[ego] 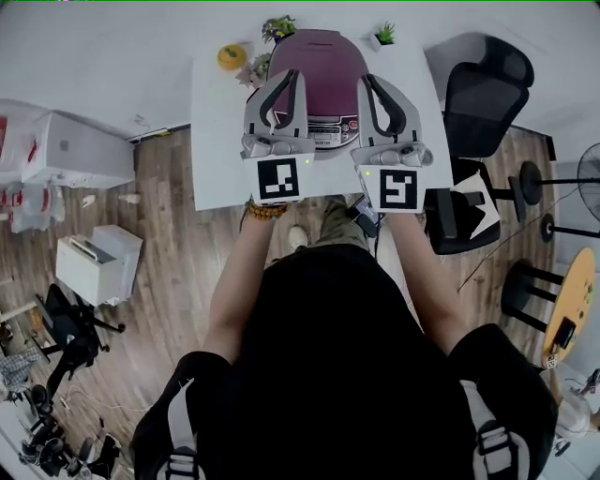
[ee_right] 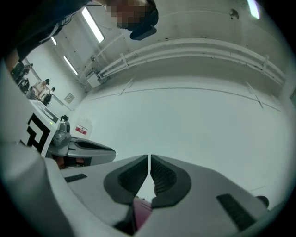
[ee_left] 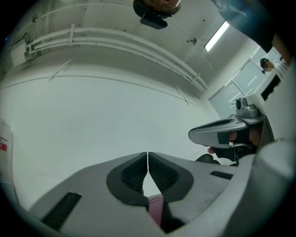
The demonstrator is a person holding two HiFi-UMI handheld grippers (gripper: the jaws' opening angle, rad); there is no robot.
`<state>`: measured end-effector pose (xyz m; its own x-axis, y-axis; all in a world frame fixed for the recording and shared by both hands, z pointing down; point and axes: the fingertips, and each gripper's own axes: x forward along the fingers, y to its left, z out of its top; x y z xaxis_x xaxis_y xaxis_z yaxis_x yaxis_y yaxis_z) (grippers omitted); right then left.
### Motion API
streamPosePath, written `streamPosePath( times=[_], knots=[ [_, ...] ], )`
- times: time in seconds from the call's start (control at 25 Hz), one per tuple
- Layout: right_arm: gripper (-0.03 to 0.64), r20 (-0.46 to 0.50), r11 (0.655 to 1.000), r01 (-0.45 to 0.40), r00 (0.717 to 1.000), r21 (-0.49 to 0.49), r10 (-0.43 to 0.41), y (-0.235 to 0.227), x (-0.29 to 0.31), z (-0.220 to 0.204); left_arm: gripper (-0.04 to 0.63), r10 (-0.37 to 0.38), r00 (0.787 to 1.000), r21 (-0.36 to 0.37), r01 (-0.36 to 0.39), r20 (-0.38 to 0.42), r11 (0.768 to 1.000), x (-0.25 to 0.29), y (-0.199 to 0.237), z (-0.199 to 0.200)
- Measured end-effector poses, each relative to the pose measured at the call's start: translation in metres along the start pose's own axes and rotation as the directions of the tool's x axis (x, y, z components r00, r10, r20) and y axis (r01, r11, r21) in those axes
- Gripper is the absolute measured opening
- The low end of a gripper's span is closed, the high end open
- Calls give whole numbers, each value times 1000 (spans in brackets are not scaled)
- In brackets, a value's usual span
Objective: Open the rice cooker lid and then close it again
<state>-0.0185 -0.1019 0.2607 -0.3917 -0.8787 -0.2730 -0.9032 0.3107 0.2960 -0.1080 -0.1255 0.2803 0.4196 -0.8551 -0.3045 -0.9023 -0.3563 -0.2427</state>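
The rice cooker, maroon with a silver control panel, stands on the white table with its lid down. Both grippers are held up side by side above its front, pointing away from me. The left gripper is shut and empty, and so is the right gripper. In the left gripper view the jaws meet against a bare white wall, with a maroon sliver of the cooker below them. The right gripper view shows the same: closed jaws and a maroon sliver.
An orange round object and small potted plants sit at the table's back edge. A black office chair stands to the right. White boxes lie on the wooden floor at left.
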Motion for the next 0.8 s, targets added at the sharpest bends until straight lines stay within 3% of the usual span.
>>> streamPosePath(
  times=[0.12,0.32,0.8],
  knots=[
    [40,-26,999,44,999,0,-44,5,-17,-10,25,9,1000,-25,-9,-5,1000,-12,-7,-6],
    [40,-64,999,16,998,35,-14,18,-32,-24,25,38,999,-88,-41,-35,995,-38,-16,-21],
    [38,-155,999,-8,988,31,12,17,-68,-52,25,-1,993,-45,-5,-120,999,-80,-39,-39]
  ],
)
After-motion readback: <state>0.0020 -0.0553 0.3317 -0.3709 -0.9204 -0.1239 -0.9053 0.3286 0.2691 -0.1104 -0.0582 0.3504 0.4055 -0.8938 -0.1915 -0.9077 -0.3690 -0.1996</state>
